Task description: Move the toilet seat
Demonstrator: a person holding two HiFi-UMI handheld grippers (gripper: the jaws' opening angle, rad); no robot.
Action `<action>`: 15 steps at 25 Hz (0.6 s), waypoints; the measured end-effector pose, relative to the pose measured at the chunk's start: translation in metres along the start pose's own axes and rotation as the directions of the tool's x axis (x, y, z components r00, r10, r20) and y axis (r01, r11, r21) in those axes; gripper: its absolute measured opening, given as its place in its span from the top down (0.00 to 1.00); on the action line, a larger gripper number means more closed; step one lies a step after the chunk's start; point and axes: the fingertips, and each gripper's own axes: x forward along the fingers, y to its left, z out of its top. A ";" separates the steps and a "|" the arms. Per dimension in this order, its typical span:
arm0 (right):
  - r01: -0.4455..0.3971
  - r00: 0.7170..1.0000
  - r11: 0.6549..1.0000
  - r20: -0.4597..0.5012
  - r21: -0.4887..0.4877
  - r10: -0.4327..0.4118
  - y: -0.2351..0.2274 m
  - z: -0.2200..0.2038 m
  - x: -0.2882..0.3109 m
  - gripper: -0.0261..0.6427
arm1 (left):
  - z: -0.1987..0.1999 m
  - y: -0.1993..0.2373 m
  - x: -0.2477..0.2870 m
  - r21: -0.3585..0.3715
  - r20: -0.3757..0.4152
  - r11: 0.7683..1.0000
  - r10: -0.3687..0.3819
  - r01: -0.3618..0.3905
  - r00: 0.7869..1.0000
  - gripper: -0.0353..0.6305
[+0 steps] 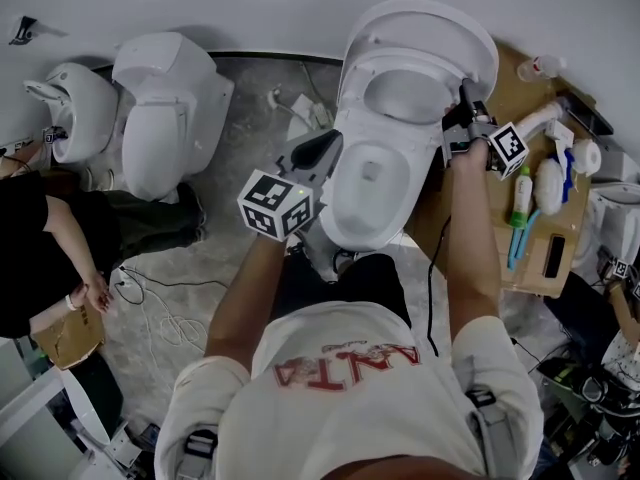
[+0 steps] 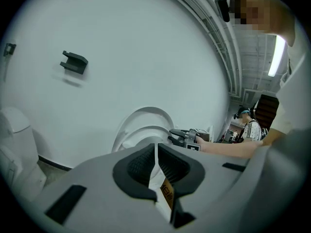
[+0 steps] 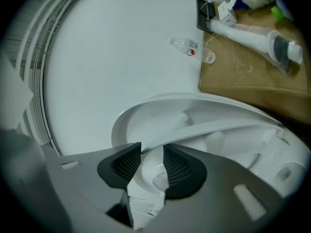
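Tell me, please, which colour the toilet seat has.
The toilet seat is plain white; the right gripper view shows it best.

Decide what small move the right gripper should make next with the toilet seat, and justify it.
Probably ease the toilet seat the rest of the way up against the lid. The right gripper is clamped on the seat's rim, and the seat hangs tilted, nearer the upright lid than the bowl, resting on neither.
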 end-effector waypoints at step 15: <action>0.027 0.994 0.911 -0.082 -0.412 -0.066 0.069 -0.094 -0.088 0.96 | 0.042 0.015 -0.104 0.049 0.094 0.999 0.006 -0.011 0.996 0.91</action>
